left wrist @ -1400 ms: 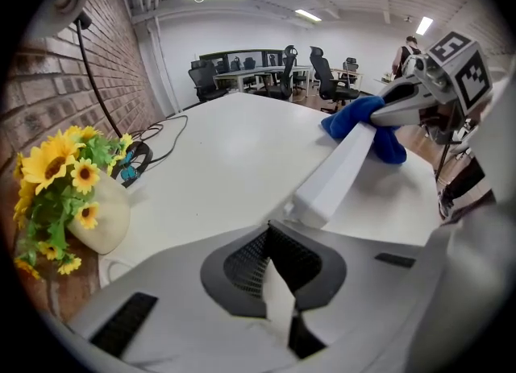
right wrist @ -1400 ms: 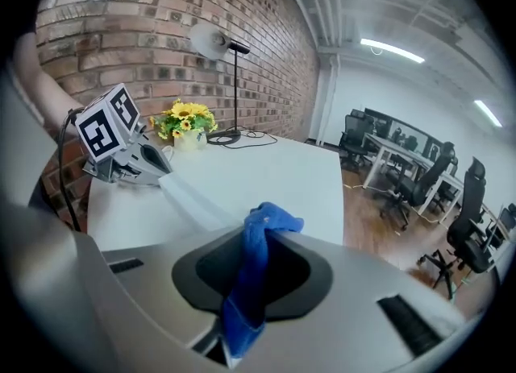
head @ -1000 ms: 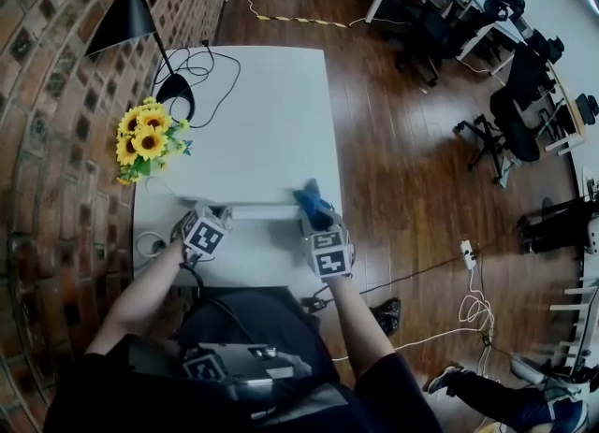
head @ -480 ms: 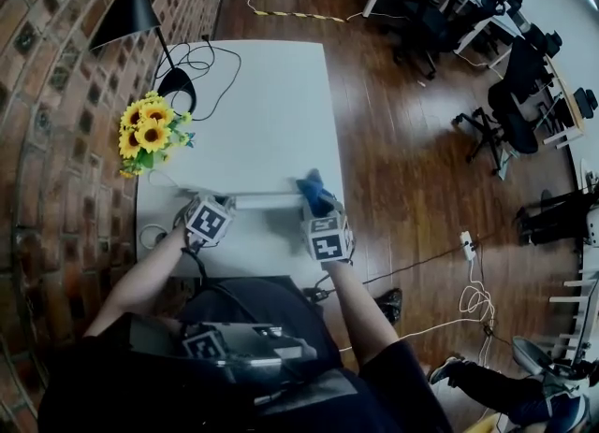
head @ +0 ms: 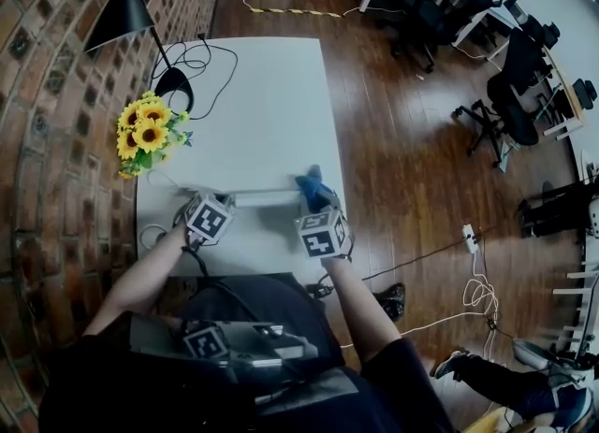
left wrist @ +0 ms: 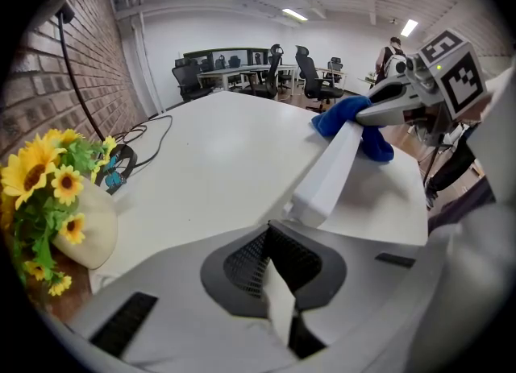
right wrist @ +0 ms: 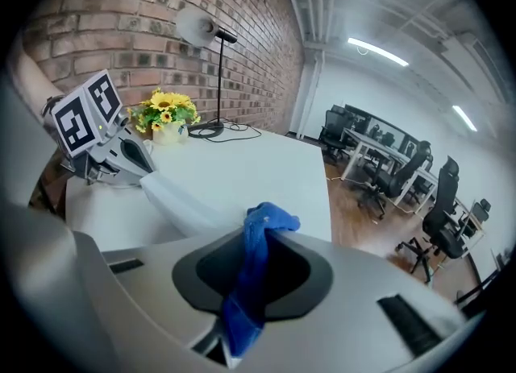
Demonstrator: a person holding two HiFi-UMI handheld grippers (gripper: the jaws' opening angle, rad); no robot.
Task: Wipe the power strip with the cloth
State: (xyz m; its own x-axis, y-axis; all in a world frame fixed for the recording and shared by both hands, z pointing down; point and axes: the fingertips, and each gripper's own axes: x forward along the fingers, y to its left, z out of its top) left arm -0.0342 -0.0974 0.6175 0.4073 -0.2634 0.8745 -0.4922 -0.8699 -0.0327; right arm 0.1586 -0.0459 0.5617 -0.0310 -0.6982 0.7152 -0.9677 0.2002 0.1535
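The right gripper [right wrist: 266, 234] is clenched on a blue cloth [right wrist: 256, 271], which runs up between its jaws and bunches at their tips. The cloth's lower end is cut off by the bottom edge of that view. The left gripper [left wrist: 269, 233] has its jaws pressed together, and a pale sliver in the slot behind them is too unclear to identify. The white power strip [left wrist: 330, 168] lies on the white table [head: 267, 104], its near end just past the left gripper's tips. Whether those tips touch it is hidden by the gripper's own body. The bunched cloth sits over the strip's far end. In the head view the marker cubes cover both pairs of tips, so only the strip's middle shows between them, and no view shows its sockets. Only the left gripper view shows the cream vase [left wrist: 90, 230] holding the sunflowers [left wrist: 44, 182]; from the head view the blooms cover it. The desk lamp [head: 126, 12] is cut off at the head view's top edge.
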